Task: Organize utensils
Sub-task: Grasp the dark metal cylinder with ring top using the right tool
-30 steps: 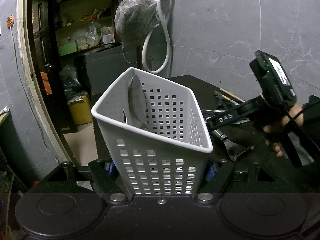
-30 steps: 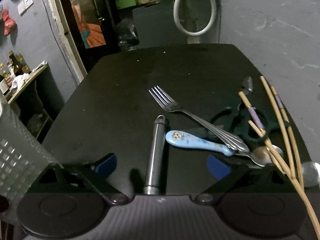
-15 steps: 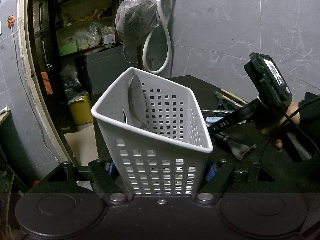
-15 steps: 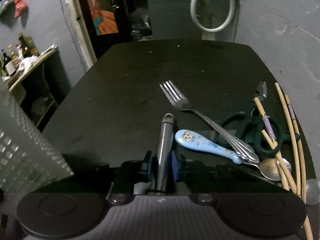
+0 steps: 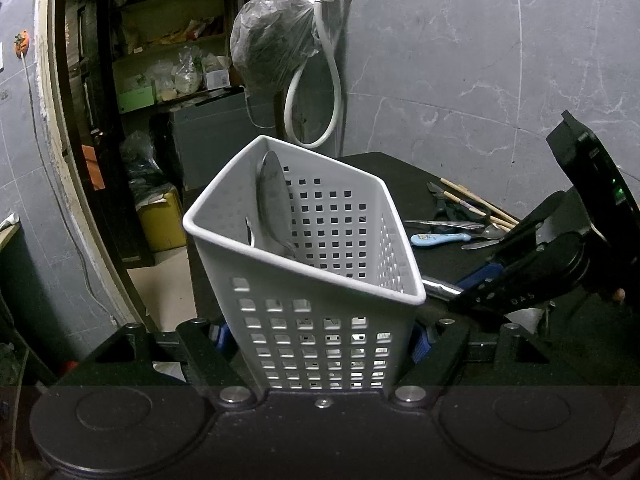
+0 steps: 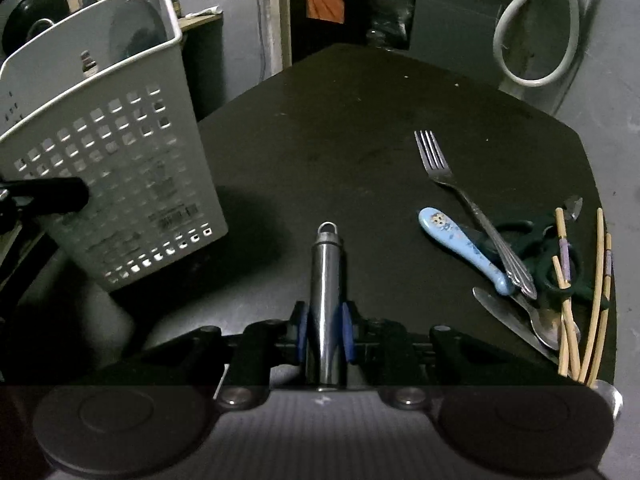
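My right gripper [image 6: 324, 330] is clamped on the steel handle [image 6: 327, 280]: both blue pads [image 6: 347, 332] press its sides, the hanging loop points away from me. The handle sits above the worktop [image 6: 360, 120], roughly mid-way along its near edge; I can't tell what the tool end is

My left gripper [image 5: 320, 340] is closed around the white perforated basket [image 5: 312, 320], pinching its lower walls and holding it tilted. In the left view a wide metal blade [image 5: 272, 204] leans against the basket's left inner wall, with a second piece of metal beside it that's too hidden to name. In the right view the basket is at the worktop's left edge

Remaining utensils are clustered near the worktop's right edge: fork [image 6: 460, 196] with tines toward the far edge, blue-handled spoon [image 6: 460, 244] just beside and partly under it, dark scissors [image 6: 556, 248] beneath, chopsticks [image 6: 596, 292] lying over them, a knife blade [image 6: 508, 320] nearest me

Behind the far edge: white hose [image 5: 332, 92] and a bagged bundle [image 5: 272, 48] hanging off a tap
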`<state>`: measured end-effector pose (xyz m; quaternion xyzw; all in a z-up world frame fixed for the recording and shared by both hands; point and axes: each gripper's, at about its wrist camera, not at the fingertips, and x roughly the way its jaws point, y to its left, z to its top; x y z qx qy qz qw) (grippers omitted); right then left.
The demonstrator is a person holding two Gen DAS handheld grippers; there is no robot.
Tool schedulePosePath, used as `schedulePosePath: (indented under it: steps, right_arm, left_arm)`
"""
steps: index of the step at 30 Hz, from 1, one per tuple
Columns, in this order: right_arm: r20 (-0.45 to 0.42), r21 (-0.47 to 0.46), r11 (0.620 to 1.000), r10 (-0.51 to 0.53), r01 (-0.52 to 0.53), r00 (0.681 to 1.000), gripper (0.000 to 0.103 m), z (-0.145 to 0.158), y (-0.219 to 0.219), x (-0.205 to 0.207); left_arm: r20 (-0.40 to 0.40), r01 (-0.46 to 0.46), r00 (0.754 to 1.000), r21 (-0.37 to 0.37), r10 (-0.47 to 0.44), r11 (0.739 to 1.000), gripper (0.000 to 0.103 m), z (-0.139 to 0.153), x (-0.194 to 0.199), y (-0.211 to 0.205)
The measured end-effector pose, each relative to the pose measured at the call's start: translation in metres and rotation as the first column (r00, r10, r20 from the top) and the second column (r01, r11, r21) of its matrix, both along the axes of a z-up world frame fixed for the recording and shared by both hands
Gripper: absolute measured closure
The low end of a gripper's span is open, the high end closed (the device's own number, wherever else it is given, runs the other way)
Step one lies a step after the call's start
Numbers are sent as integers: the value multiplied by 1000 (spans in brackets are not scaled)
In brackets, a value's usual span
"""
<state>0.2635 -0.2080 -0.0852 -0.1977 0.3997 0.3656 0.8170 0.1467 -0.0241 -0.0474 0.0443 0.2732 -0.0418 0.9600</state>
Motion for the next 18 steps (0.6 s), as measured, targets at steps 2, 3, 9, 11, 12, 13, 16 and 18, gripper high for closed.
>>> schedulePosePath:
  steps: [2, 3, 9, 11, 12, 13, 16, 18]
  right_arm:
    - [-10, -2, 1000, 0, 0, 1000, 79, 1, 1, 2]
    - [-11, -4, 1000, 3, -3, 1000, 77, 2, 3, 3]
    - [-12, -8, 1000, 9, -9, 1000, 62, 4, 15, 15]
    - [-21, -3, 1000, -5, 5, 1000, 61, 4, 18, 20]
    - [-29, 2, 1000, -18, 18, 999, 61, 4, 19, 23]
    - [-34, 3, 999, -32, 32, 999, 61, 5, 22, 28]
    - [-33, -5, 998, -64, 64, 997, 72, 3, 26, 26]
    - [-31, 2, 997, -81, 81, 996, 81, 3, 26, 23]
  left_arm:
    - [0, 1, 1000, 1, -1, 1000, 25, 0, 0, 0]
    - [1, 0, 1000, 0, 0, 1000, 25, 0, 0, 1]
    - [1, 0, 1000, 1, 0, 1000, 25, 0, 1, 1]
    - [1, 0, 1000, 0, 0, 1000, 25, 0, 1, 1]
    - [1, 1, 1000, 0, -1, 1000, 25, 0, 0, 1]
    - [1, 1, 1000, 0, -1, 1000, 25, 0, 0, 1]
    - [2, 1, 1000, 0, -1, 1000, 25, 0, 1, 1]
    - [1, 1, 1000, 1, -1, 1000, 25, 0, 0, 1]
